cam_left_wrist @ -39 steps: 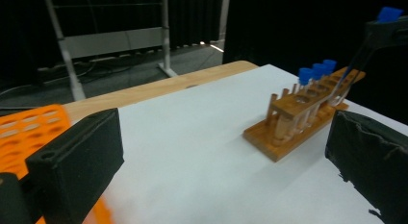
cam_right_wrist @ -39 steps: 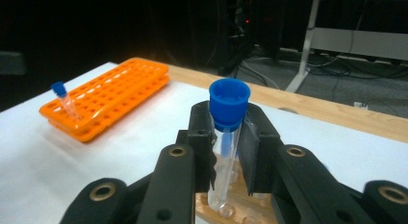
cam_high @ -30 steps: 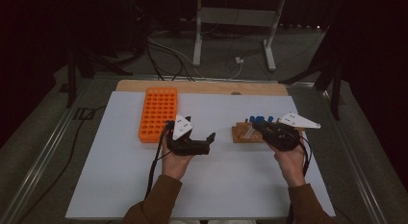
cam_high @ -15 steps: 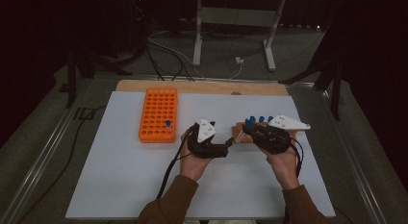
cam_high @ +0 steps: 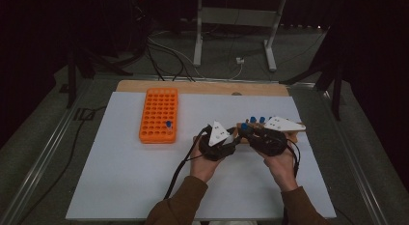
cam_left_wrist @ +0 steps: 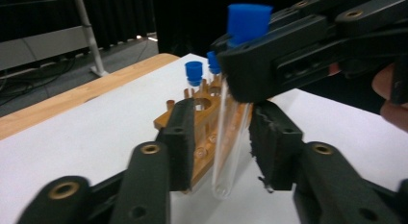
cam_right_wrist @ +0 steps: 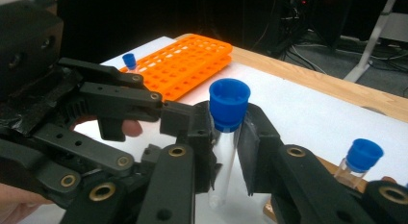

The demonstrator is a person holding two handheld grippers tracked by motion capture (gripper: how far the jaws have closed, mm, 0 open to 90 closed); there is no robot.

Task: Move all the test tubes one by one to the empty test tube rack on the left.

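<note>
My right gripper is clamped on a clear blue-capped test tube, just beside the brown wooden rack. My left gripper has just been closing around the tube's lower half; pads not clearly touching.

The white mat lies bare along its near edge and in its near left corner, giving wide room there. Toward the far left corner the orange rack blocks the way, one blue-capped tube standing in it near its right edge. Right of centre the two grippers, left and right, crowd together over the wooden rack, whose capped tubes stick up behind them. Between the orange rack and the left gripper runs an open lane. The far edge, along the wooden board, is unblocked. Cables trail back over the mat near the forearms.
</note>
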